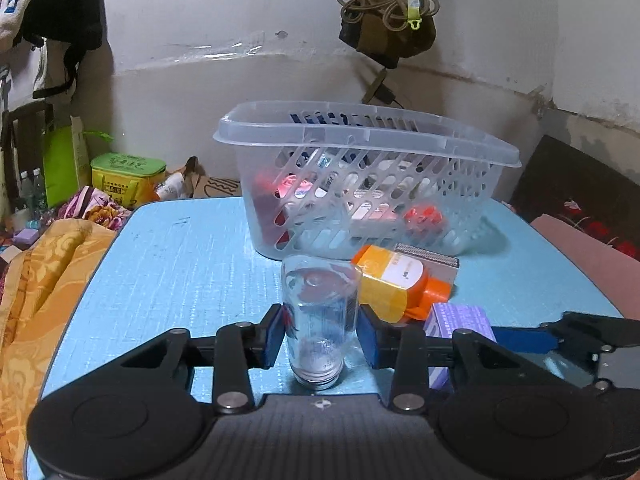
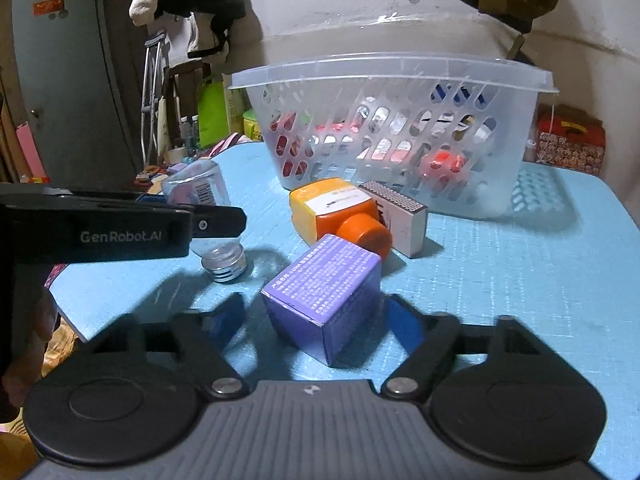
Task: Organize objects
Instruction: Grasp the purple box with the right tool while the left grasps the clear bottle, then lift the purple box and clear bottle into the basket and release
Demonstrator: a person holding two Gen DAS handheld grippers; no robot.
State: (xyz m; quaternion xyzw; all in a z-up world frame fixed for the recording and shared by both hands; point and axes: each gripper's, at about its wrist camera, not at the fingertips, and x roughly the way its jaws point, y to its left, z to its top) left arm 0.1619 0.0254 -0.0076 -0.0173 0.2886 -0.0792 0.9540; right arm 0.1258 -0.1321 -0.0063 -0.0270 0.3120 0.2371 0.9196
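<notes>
The room is cluttered, with clothes hanging on a scuffed white wall, and my work surface is a pale blue table point(image 1: 168, 264). At its back stands a translucent slotted basket point(image 1: 460, 148) already holding several small items.

My left gripper point(image 1: 320, 336) has its blue pads closed on a clear glass bottle point(image 1: 320, 312) lying with its threaded mouth toward me. The glass is empty, hard, smooth and slippery; it can crack if squeezed or dropped, so I judge a mid-body hold, as here, the safest. A barcode label shows on its side in the right view.

My right gripper point(image 2: 320, 320) stands part-open around a purple carton point(image 2: 324, 300), its pads beside the box but not pressing it. The carton looks light and thin-walled; I would take it across its flat sides, gently, so it does not crush.

Touching the carton's far end lies an orange bottle point(image 2: 336, 212) with an orange cap, and beside that a matchbox point(image 2: 396, 212), both just in front of the basket.
</notes>
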